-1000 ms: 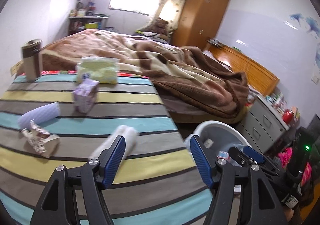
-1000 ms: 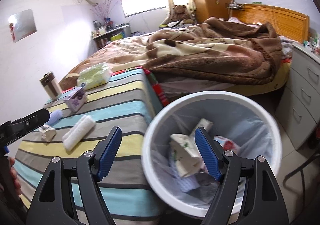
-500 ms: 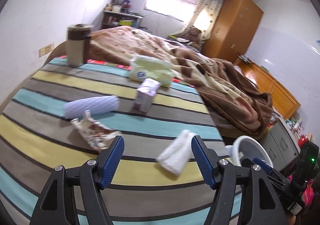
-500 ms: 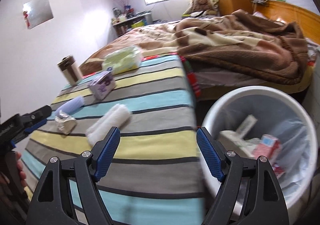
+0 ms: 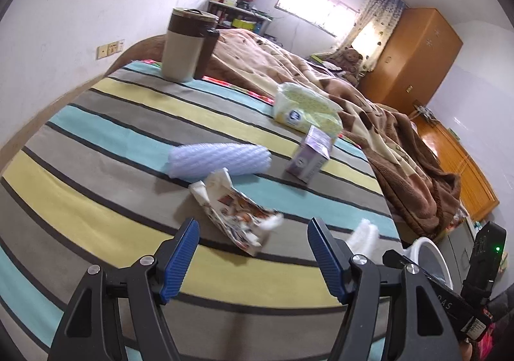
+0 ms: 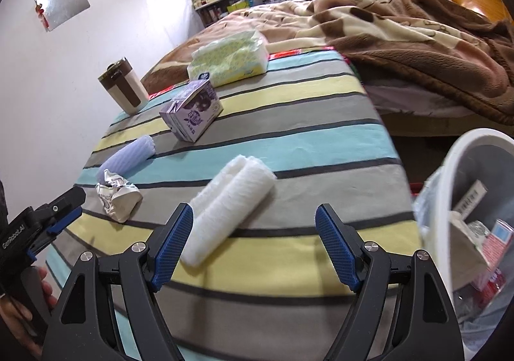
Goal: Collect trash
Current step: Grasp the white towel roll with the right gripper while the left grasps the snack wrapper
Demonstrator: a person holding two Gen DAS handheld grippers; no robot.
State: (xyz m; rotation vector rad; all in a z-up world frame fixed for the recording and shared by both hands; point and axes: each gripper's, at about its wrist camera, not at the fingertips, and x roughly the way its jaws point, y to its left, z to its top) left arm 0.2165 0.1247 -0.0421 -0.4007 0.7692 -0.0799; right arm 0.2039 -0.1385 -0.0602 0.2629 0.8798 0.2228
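Note:
On the striped table (image 5: 96, 149) lie a crumpled printed wrapper (image 5: 236, 215), a lilac foam roll (image 5: 218, 160), a purple carton (image 5: 310, 157) and a white foam roll (image 5: 363, 237). My left gripper (image 5: 253, 256) is open and empty, just short of the wrapper. My right gripper (image 6: 255, 240) is open and empty, with the white foam roll (image 6: 231, 205) just ahead, near its left finger. In the right wrist view the wrapper (image 6: 117, 195), lilac roll (image 6: 128, 157) and carton (image 6: 192, 113) lie farther left. A white trash bin (image 6: 465, 168) holding trash stands at the right.
A brown-and-beige mug (image 5: 188, 44) and a yellow tissue pack (image 5: 305, 109) stand at the table's far side. A bed with a brown blanket (image 6: 401, 27) lies beyond. The bin rim (image 5: 430, 256) shows past the table's right edge. A wardrobe (image 5: 417, 52) stands behind.
Both grippers have swung left from the bin toward the table. The left now faces the wrapper, the right now faces the white foam roll. Both stay open.

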